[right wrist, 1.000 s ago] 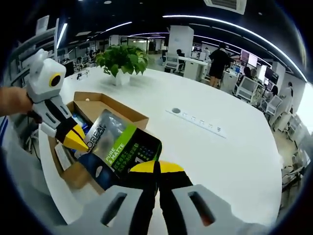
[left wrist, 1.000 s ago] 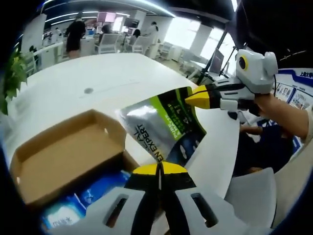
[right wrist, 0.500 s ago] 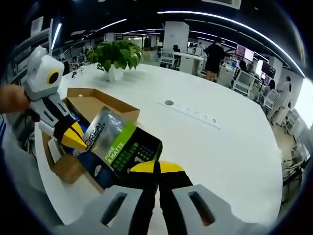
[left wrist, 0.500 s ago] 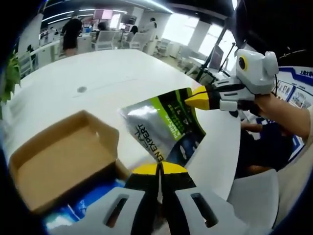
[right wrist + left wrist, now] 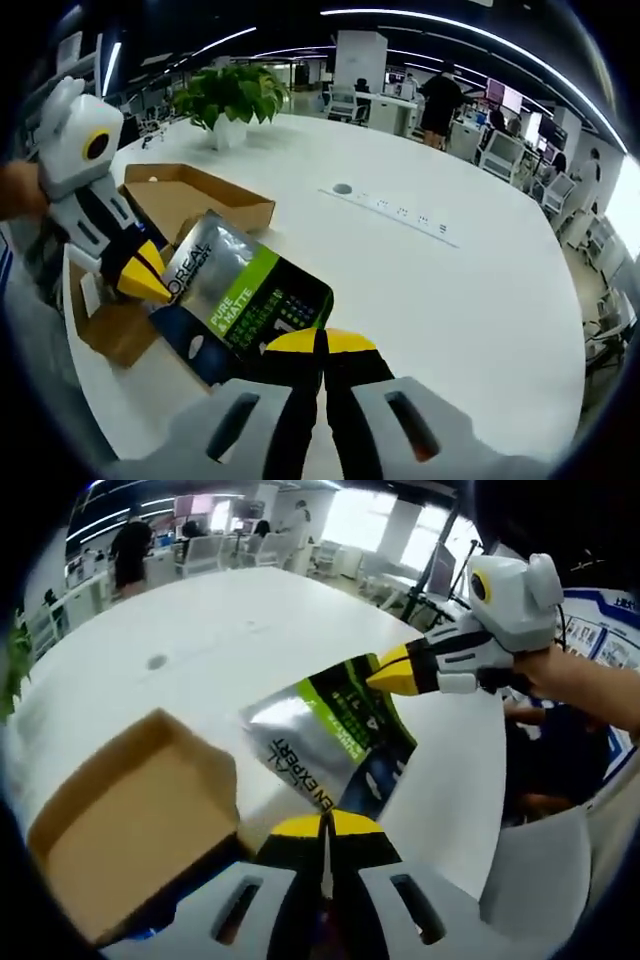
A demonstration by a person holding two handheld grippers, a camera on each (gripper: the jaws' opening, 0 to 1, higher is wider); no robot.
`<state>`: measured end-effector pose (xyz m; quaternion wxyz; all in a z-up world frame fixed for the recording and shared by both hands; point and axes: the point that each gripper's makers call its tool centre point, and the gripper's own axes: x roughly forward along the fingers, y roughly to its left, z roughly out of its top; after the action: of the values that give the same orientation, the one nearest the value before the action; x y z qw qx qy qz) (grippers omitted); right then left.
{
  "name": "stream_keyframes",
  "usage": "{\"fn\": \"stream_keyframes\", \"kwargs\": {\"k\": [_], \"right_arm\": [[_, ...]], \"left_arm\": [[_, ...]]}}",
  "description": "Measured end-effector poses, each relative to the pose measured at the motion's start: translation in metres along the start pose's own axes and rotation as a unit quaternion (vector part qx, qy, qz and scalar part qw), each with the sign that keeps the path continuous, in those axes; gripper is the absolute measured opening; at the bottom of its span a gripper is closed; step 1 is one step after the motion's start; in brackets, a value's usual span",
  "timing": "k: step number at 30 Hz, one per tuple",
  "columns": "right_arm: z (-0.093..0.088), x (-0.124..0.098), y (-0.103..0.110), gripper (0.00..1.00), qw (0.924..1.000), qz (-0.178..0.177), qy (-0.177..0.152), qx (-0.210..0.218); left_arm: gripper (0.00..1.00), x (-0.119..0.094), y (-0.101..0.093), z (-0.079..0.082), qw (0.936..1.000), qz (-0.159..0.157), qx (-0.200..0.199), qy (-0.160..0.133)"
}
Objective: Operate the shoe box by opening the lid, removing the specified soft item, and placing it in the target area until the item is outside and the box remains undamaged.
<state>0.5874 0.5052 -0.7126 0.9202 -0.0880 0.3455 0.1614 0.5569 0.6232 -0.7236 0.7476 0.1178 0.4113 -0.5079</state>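
1. Pouch (image 5: 338,742) is hanging above the table (image 5: 200,645), betw. both grippers; left gripper (image 5: 326,825) is pinching one end, right gripper (image 5: 385,676) the opposite corner.
2. Open box (image 5: 185,195) is sitting on the table near its edge, just beside the pouch; its lid (image 5: 125,825) is lying folded back alongside.
3. Plant (image 5: 228,95) is standing on the table behind the box.
4. People are standing at desks beyond the table's far side.
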Motion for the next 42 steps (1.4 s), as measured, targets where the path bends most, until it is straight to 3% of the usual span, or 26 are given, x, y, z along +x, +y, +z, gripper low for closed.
{"fn": "stream_keyframes", "kwargs": {"k": [17,25,27,32,42], "right_arm": [[-0.020,0.025,-0.013,0.00,0.9995,0.003,0.019,0.024],[-0.028,0.036,-0.013,0.00,0.9991,0.006,0.022,0.034],[-0.031,0.039,-0.013,0.00,0.9989,0.009,0.025,0.038],[-0.034,0.044,-0.013,0.00,0.9987,0.010,0.026,0.042],[-0.044,0.055,-0.013,0.00,0.9985,0.008,0.034,0.043]], "left_arm": [[0.00,0.029,0.005,-0.004,0.9942,0.026,0.082,0.065],[0.00,0.038,0.013,-0.008,0.9838,0.050,0.128,0.114],[0.00,0.039,0.017,-0.008,0.9770,0.061,0.158,0.129],[0.00,0.043,0.013,-0.011,0.9708,0.060,0.176,0.151],[0.01,0.043,0.011,-0.013,0.9739,0.055,0.160,0.151]]}}
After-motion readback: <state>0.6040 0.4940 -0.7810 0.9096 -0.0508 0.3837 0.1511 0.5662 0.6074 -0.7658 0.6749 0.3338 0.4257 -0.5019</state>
